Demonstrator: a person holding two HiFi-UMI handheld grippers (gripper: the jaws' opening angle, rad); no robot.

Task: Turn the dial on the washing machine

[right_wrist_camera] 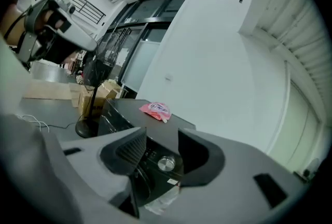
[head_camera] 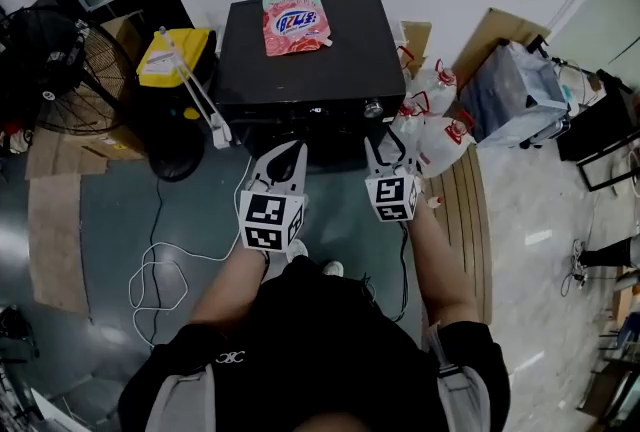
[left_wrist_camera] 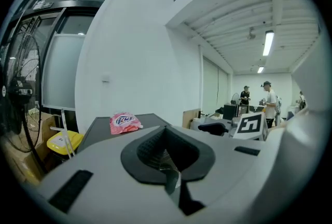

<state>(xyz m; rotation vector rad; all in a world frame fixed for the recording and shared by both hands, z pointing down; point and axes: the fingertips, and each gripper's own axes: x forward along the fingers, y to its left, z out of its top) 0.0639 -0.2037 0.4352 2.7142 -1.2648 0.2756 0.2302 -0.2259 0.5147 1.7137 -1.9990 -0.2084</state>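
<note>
The black washing machine (head_camera: 300, 65) stands straight ahead against the wall, with its silver dial (head_camera: 373, 107) at the right end of the front panel. My right gripper (head_camera: 387, 156) hovers just short of that dial, open with nothing held. In the right gripper view the dial (right_wrist_camera: 166, 164) shows in the gap between the two pads of the right gripper (right_wrist_camera: 163, 149), still some way off. My left gripper (head_camera: 292, 152) hangs before the machine's front, its jaws shut on nothing. In its own view the left gripper (left_wrist_camera: 167, 151) points over the machine's top (left_wrist_camera: 104, 129).
A pink detergent pouch (head_camera: 295, 23) lies on the machine's lid. White plastic bags (head_camera: 435, 125) crowd the machine's right side; a yellow item (head_camera: 175, 55) and a floor fan (head_camera: 60, 70) stand to the left. A white cable (head_camera: 160, 270) loops on the floor.
</note>
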